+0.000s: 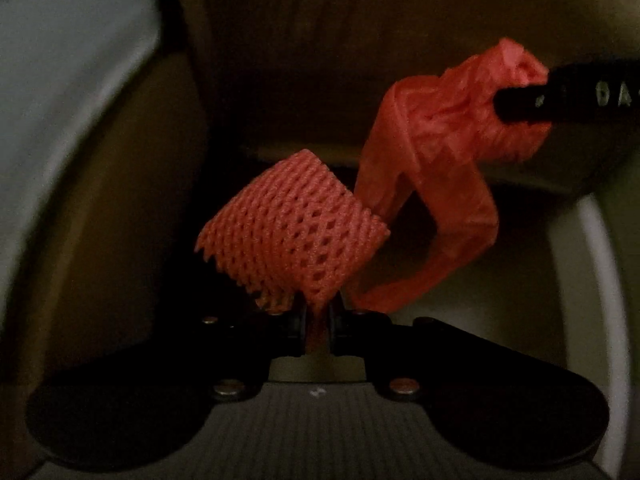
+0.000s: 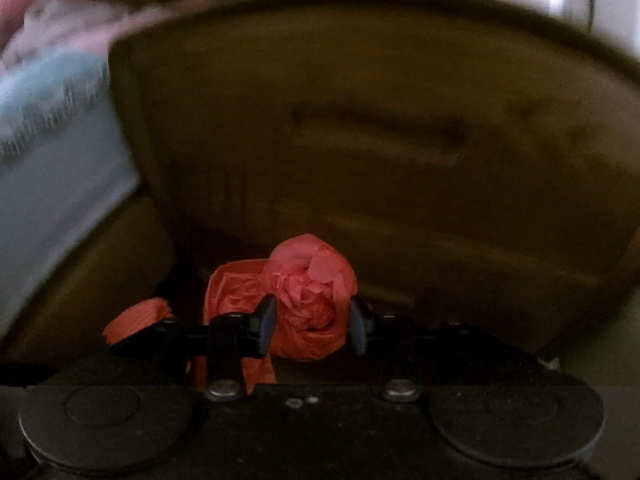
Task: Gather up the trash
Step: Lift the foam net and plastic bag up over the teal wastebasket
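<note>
My left gripper [image 1: 318,320] is shut on a corner of a red foam mesh sleeve [image 1: 292,232], which stands above the fingers inside a dim cardboard box [image 1: 304,60]. My right gripper [image 2: 312,326] holds a crumpled red plastic bag [image 2: 312,296] between its blue-padded fingers [image 2: 266,324], also inside the box [image 2: 400,140]. In the left wrist view the bag [image 1: 444,160] hangs from the right gripper's black finger [image 1: 568,96] at the upper right, its loop handle drooping beside the mesh. An edge of the mesh [image 2: 136,316] shows at the left in the right wrist view.
Brown cardboard walls surround both grippers. A pale surface [image 1: 52,92] lies outside the box at the left. Blurred pink and light-blue items [image 2: 52,64] lie beyond the box rim at upper left.
</note>
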Available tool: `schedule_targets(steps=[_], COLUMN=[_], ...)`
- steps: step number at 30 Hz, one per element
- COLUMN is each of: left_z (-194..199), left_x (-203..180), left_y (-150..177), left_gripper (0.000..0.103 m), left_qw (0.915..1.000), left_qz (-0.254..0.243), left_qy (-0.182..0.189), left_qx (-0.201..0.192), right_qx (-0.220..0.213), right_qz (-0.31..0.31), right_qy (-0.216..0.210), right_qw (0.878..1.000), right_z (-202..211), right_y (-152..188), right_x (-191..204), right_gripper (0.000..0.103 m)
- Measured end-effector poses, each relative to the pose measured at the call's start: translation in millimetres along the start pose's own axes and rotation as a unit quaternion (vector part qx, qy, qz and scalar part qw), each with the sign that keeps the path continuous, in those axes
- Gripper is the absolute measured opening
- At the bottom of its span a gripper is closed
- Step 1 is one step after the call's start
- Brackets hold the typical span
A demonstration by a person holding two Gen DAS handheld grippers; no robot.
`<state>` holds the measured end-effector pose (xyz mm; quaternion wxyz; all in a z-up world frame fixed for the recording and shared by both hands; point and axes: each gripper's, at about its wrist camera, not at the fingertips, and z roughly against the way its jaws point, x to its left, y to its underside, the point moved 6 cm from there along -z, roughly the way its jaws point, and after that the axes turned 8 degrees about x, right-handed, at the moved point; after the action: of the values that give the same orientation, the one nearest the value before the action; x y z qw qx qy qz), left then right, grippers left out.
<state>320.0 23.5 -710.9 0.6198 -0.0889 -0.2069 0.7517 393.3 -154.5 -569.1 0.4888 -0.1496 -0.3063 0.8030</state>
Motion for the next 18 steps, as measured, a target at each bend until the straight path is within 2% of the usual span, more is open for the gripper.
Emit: schedule_targets(steps=[8, 10, 15, 16, 18], left_z=[102, 131, 208, 225, 261], left_x=[-7, -4, 2, -15, -14], left_y=[-60, -76, -121, -139, -160], left_gripper=[0.009, 0.009, 0.009, 0.009, 0.009], left_qw=[0.9956, 0.9929, 0.9816, 0.9784, 0.9722], left_qz=[-0.014, -0.019, -0.017, -0.018, -0.024], left_qy=[0.042, 0.051, 0.077, 0.08, 0.085], left_qx=[-0.082, -0.105, -0.173, -0.189, -0.217], right_qx=[-0.093, -0.125, -0.2, -0.215, -0.246], right_qz=[-0.004, 0.002, 0.018, 0.02, 0.023], right_qy=[0.02, 0.023, 0.038, 0.04, 0.046], right_qw=[0.995, 0.992, 0.979, 0.976, 0.968], right_z=[99, 135, 201, 218, 244], right_y=[-64, -85, -130, -139, -159], right_x=[-10, -12, -13, -16, -17], right_gripper=[0.036, 0.036, 0.036, 0.036, 0.036])
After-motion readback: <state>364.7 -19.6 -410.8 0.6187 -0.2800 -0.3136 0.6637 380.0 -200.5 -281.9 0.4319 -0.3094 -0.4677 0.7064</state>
